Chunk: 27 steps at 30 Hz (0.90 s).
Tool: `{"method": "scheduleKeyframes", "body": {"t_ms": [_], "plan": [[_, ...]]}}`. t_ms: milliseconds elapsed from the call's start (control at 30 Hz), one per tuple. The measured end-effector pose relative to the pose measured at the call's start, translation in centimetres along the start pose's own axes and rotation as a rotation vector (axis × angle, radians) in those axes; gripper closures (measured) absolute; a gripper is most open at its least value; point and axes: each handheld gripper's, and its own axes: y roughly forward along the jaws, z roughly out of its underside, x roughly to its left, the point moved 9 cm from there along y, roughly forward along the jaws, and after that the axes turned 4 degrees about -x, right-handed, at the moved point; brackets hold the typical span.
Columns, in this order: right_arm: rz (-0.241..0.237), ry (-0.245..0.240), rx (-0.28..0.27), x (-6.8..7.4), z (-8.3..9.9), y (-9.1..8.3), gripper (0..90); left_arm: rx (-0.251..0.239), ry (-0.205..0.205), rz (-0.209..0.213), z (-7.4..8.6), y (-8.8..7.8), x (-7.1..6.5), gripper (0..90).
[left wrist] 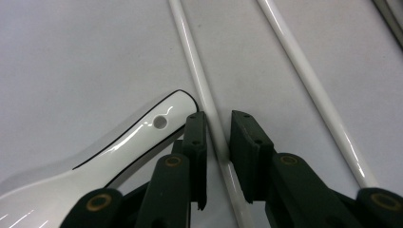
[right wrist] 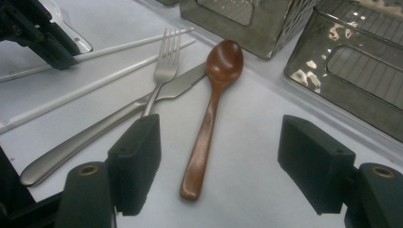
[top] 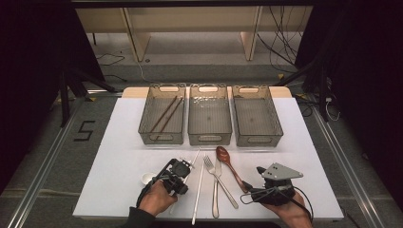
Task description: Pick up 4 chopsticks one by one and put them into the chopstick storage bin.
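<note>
A: Item, nearest edge: left tool [top: 186,167], its pads pinched on a white chopstick [left wrist: 209,111]; a white ceramic spoon [left wrist: 119,142] touching its outer side; the chopstick flat on the bench [top: 119,142].

B: Item, right tool [right wrist: 218,166]: jaws wide apart, nothing between the pads; low over the bench, the handle end of a wooden spoon [right wrist: 211,109] lying between the jaws, untouched.

A: Second white chopstick [left wrist: 309,80] just beside the gripped one; then a steel fork [right wrist: 164,71] crossed over a steel knife [right wrist: 114,123], left of the wooden spoon in the right gripper view.

B: Farther back, three grey mesh baskets in a row; left basket [top: 161,135] with a pair of brown chopsticks [top: 166,114]; middle basket [top: 209,137] and right basket [top: 259,137] behind the cutlery.

A: Lettering: a black "5" [top: 84,130] marked on the floor left of the bench; no brand legible on any item.

B: Obstruction: the ceramic spoon's handle crowds the left tool's outer jaw.
</note>
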Motion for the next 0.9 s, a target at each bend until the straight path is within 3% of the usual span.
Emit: {"method": "scheduleKeyframes", "body": {"t_ms": [400,900], "plan": [[0.001,-0.001,-0.003,-0.11,-0.05,-0.14,32.4,0.002,-0.024,0.038,-0.03,-0.06,0.14,83.6],[0.001,-0.004,0.002,-0.1,0.01,-0.08,32.7,0.015,-0.023,0.053,-0.1,-0.01,0.25,82.6]]}}
